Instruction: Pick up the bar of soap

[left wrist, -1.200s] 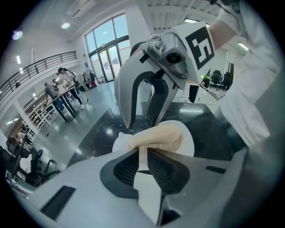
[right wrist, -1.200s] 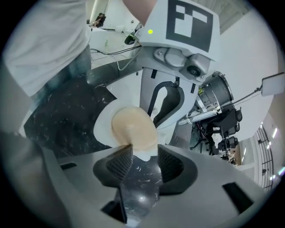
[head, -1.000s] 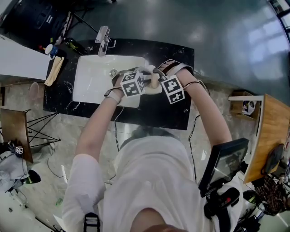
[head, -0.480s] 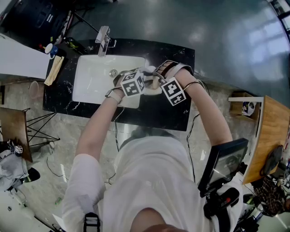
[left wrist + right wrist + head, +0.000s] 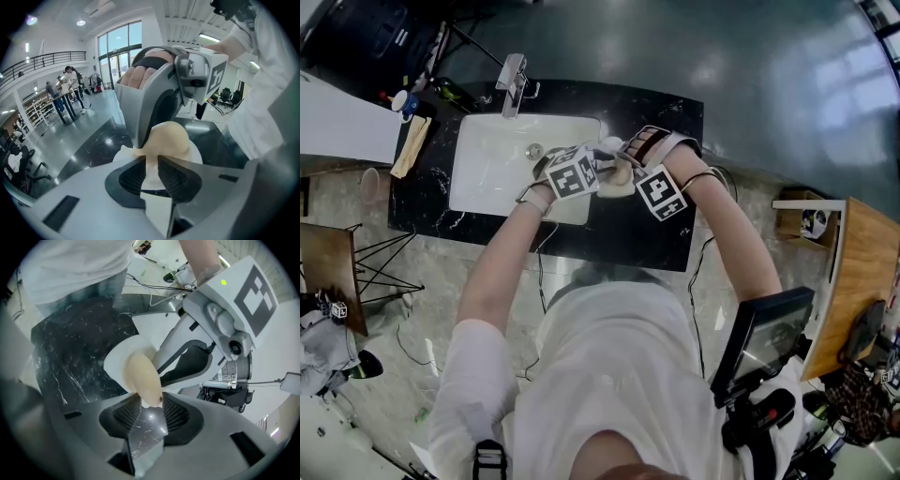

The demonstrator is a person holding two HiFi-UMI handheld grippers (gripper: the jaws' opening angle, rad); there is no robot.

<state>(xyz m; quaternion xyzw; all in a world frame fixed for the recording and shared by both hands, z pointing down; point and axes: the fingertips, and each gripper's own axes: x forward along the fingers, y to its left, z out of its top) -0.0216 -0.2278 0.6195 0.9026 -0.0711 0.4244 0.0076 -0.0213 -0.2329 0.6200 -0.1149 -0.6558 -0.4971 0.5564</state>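
The cream oval bar of soap (image 5: 620,171) lies on a small white soap dish (image 5: 615,190) on the black counter, right of the sink. My left gripper (image 5: 602,170) comes in from the left; in the left gripper view its jaws (image 5: 152,161) are closing, clamped on the dish's near rim (image 5: 151,174), with the soap (image 5: 169,138) just beyond. My right gripper (image 5: 627,174) comes in from the right. Its jaws (image 5: 150,401) are closing on the near end of the soap (image 5: 143,376), and both pads touch it.
A white sink basin (image 5: 487,159) with a chrome faucet (image 5: 514,80) fills the counter's left half. The black marble counter (image 5: 628,234) ends close to the person's body. Small bottles and a folded cloth (image 5: 412,145) lie at the far left. Each gripper crowds the other (image 5: 173,89).
The right gripper has shifted slightly toward the soap and its jaws have come in around the bar. The left gripper has hardly moved.
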